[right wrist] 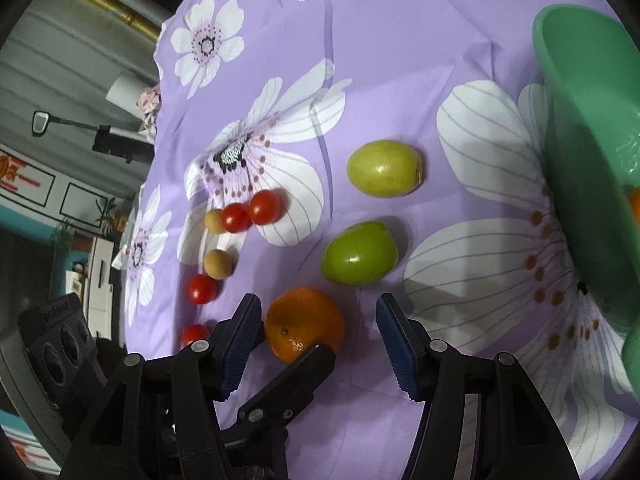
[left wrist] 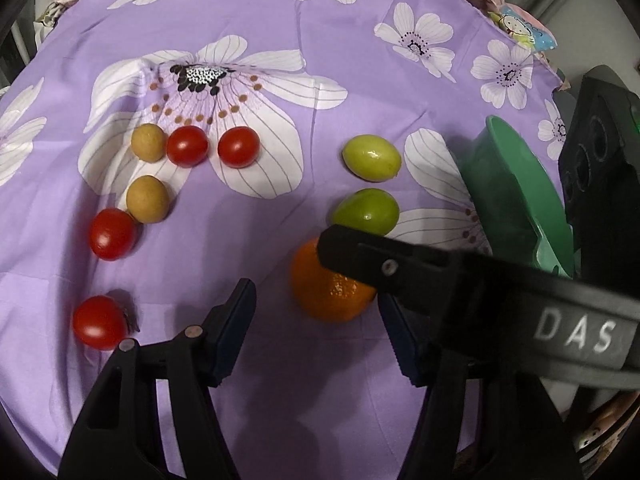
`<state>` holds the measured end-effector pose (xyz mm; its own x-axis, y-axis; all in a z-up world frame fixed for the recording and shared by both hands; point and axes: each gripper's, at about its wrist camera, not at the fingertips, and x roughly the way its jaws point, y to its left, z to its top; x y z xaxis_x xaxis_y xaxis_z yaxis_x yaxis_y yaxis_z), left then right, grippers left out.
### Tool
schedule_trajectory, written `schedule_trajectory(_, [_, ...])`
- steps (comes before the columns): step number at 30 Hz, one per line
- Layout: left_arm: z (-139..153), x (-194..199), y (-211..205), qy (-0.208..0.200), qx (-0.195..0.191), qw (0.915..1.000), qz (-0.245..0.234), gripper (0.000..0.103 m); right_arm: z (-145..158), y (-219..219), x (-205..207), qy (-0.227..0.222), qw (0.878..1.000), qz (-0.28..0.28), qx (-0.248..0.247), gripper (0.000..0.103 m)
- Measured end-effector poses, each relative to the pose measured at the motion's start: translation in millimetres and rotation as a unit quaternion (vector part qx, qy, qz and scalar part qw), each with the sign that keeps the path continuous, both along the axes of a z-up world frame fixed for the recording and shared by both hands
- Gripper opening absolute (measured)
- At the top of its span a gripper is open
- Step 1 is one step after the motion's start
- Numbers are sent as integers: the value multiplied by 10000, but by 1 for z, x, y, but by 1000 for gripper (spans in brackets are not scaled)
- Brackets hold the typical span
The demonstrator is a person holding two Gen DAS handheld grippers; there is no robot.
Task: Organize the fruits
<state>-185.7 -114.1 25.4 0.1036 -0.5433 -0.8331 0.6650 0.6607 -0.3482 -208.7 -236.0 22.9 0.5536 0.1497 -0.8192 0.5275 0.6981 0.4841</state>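
Both the left gripper [left wrist: 316,328] and right gripper [right wrist: 318,340] stand spread, pinching nothing, flanking a dimpled orange [right wrist: 304,322] low in frame. Smooth purple floral cloth [left wrist: 320,80] lies open above; a glossy green bowl [right wrist: 580,160] crowds the right edge.

Clear: your left gripper [left wrist: 316,322] has bare cloth [left wrist: 240,248] between the tomatoes [left wrist: 112,234] and the orange [left wrist: 328,292] | Blocked: a finger [left wrist: 400,264] of your right gripper [right wrist: 318,338] crosses the orange | Right: green bowl [right wrist: 580,160] walls that edge | Ahead: two green fruits [right wrist: 360,254] stand close.
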Motion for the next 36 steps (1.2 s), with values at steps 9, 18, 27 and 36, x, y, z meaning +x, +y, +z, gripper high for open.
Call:
schedule_trajectory(9, [-3, -2, -4, -102, -25, 9999, -11, 57, -8, 2, 3, 45, 9998, 125, 147, 61])
schedule_trajectory(18, [-4, -1, -2, -32, -216, 9998, -19, 46, -10, 8, 8, -2, 9995, 272, 181, 50])
schedule_trajectory(27, [-5, 5, -6, -89, -247, 9996, -127, 46, -9, 11, 13, 18, 9996, 287, 8, 50])
schedule_trajectory(36, [-6, 7, -9, -77, -285, 9994, -199, 47, -8, 11, 15, 95, 9997, 230, -69, 50])
